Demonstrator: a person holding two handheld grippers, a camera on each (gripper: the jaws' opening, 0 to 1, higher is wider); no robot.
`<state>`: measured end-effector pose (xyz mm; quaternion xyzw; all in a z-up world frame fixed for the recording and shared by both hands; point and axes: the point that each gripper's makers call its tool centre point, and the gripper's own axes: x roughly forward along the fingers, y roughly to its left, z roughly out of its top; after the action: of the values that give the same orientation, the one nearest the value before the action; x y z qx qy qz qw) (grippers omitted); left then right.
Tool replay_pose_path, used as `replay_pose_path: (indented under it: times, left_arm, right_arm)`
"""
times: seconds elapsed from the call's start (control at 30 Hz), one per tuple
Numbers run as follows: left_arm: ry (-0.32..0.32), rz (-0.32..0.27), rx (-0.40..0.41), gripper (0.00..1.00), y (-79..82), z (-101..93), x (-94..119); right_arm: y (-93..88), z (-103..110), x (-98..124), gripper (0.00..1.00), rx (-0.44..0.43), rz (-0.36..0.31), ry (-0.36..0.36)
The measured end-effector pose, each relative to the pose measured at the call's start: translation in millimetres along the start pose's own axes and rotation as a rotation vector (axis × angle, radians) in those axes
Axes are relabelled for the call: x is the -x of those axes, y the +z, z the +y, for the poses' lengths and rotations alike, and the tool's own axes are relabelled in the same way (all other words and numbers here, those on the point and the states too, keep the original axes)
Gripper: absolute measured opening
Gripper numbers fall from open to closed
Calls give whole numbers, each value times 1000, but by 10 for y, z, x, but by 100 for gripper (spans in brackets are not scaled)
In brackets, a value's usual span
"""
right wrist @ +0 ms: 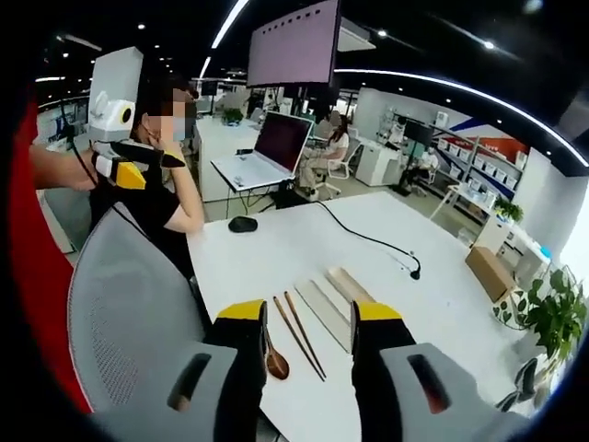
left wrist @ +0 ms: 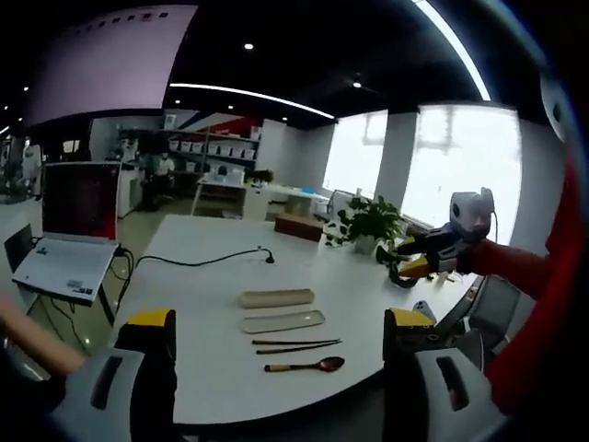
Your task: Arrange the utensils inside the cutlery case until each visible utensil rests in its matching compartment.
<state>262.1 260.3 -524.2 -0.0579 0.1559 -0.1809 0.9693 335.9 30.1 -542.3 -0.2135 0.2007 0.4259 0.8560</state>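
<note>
White table point(left wrist: 212, 267) carries all the task items, seen from two sides; in the left gripper view the beige case body point(left wrist: 276, 297) lies farthest from the camera, the case lid point(left wrist: 283, 320) just nearer and roughly parallel to it, then the pair of chopsticks point(left wrist: 296, 345), then the wooden spoon point(left wrist: 306, 366) nearest the table edge, bowl end to the right; all four lie apart from one another, none inside the case; left gripper point(left wrist: 276, 354) held well back from the table, jaws wide apart with nothing between them, yellow-tipped; the other gripper point(left wrist: 414, 261) shows at right, held up in the air off the table near a potted plant point(left wrist: 373, 224), its jaws too small to read there; right gripper view: right gripper point(right wrist: 308, 336) above the near table edge, jaws apart and empty; between and just beyond them the spoon point(right wrist: 273, 357), chopsticks point(right wrist: 301, 336), lid point(right wrist: 324, 313) and case body point(right wrist: 348, 285) in a row, left to right; a black cable point(right wrist: 368, 239) runs across the table to a small plug end; black mouse point(right wrist: 243, 224) near the far-left edge; open laptop point(right wrist: 262, 152) on a neighbouring desk; grey mesh chair back point(right wrist: 129, 313) at lower left; a seated person in a black top point(right wrist: 152, 198) beside it.
</note>
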Motion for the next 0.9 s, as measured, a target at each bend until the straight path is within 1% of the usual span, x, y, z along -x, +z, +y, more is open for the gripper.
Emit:
replay_pose_path:
  times: [0.13,0.2,0.23,0.37,0.47,0.57,0.67,0.73,0.77,0.83,0.9]
  left_arm:
    - [2,7,-13,95,-12,-7,-17]
    - [0,8,-5,95,-17,-13,-22]
    - [1,12,-2,94,-28,-14,-25]
    - [-5,16,-2,93,-55,-37,-23]
    - [-13,17,13,93,-86,-48,-21]
    - [-16,25,12,93,-105,-48,-21]
    - [-18,21,17,93,-88,-48,-12]
    - [-20,20,15,93,-81,-55,-5]
    - [-22,21,12,93,-81,-61,0]
    - [-27,31,-6,92,-100,-74,8]
    - [-26,44,-30,91,-131,-82,17]
  right_arm:
    - [-117,47,-109,33,0,35,14]
    - [-198,6,-121,32,43,81,-11]
    - [-213,-23,-124,31,43,88,-28]
    - [-279,-50,-156,31,5,91,-32]
    - [-325,-37,-183,31,19,105,-40]
    - [-316,-24,-209,31,17,100,-34]
    - [-310,-11,-257,30,-5,95,-21]
    - [-341,25,-302,26,-53,112,6]
    - [-342,20,-326,26,-58,112,10]
    - [-338,33,-358,26,-46,107,13]
    - [-343,39,-380,25,-30,116,13]
